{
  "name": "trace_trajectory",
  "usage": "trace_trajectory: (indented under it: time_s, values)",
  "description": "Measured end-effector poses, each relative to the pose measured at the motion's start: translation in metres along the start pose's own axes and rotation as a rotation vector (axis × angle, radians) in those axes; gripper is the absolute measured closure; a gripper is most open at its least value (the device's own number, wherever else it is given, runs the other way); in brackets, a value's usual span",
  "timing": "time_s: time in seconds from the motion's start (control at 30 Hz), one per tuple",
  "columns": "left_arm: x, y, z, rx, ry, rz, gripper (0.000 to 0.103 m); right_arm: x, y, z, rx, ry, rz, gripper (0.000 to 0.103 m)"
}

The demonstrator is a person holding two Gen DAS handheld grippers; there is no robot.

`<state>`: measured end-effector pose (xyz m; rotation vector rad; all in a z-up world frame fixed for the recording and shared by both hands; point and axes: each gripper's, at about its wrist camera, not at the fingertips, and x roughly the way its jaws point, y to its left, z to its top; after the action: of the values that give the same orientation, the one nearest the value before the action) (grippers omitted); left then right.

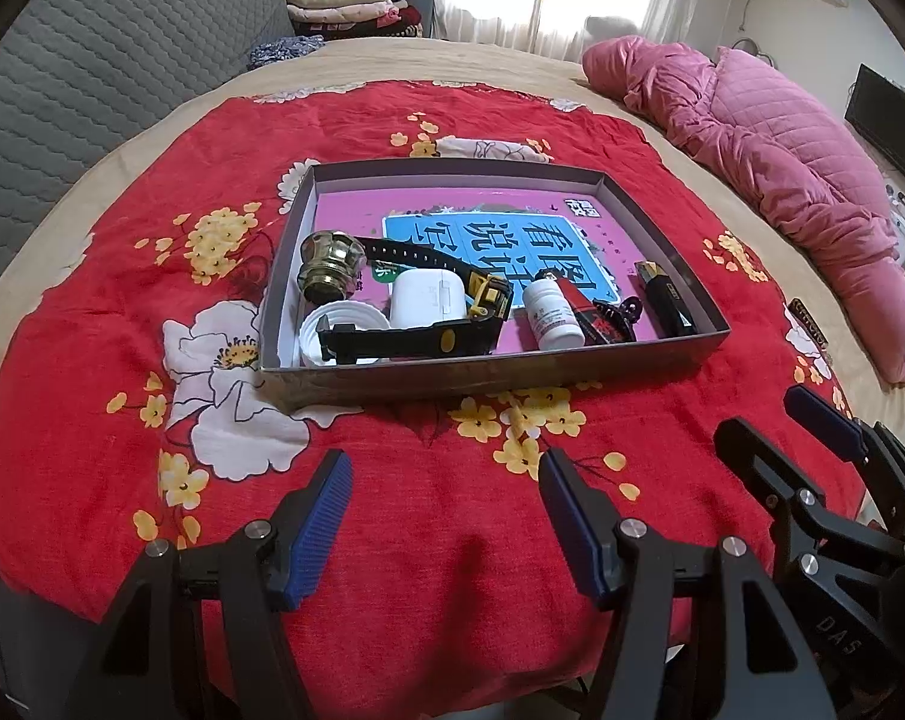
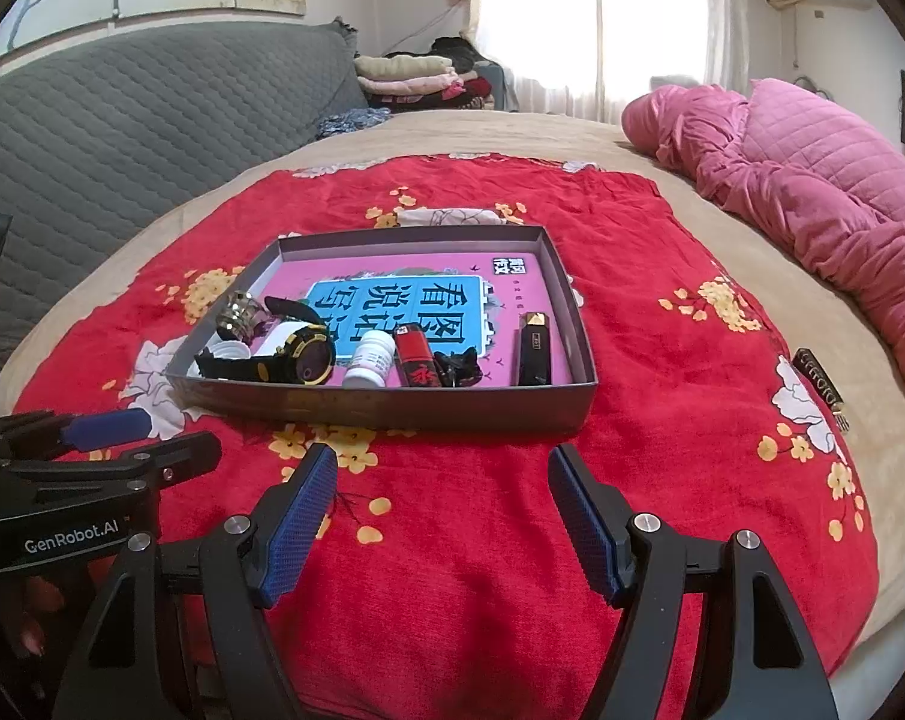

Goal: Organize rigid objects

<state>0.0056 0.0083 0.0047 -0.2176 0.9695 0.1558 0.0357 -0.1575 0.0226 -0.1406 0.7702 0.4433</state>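
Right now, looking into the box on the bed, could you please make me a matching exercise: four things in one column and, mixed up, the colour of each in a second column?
Things:
1. pill bottle
2. watch
3. round knob
4. lighter

Colours:
A. red with black
B. shiny brass
C. white
D. black with yellow

Pairs: 1-C, 2-D, 3-B, 4-A
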Motion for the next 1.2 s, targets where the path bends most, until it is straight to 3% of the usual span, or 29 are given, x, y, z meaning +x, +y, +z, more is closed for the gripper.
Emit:
trace_trajectory:
  time_s: [1.2]
  values:
    - [0.009, 0.007, 0.002, -0.007, -0.010, 0.031, 0.039, 0.006, -0.009, -0.003, 0.026, 0.022, 0.012, 0.029]
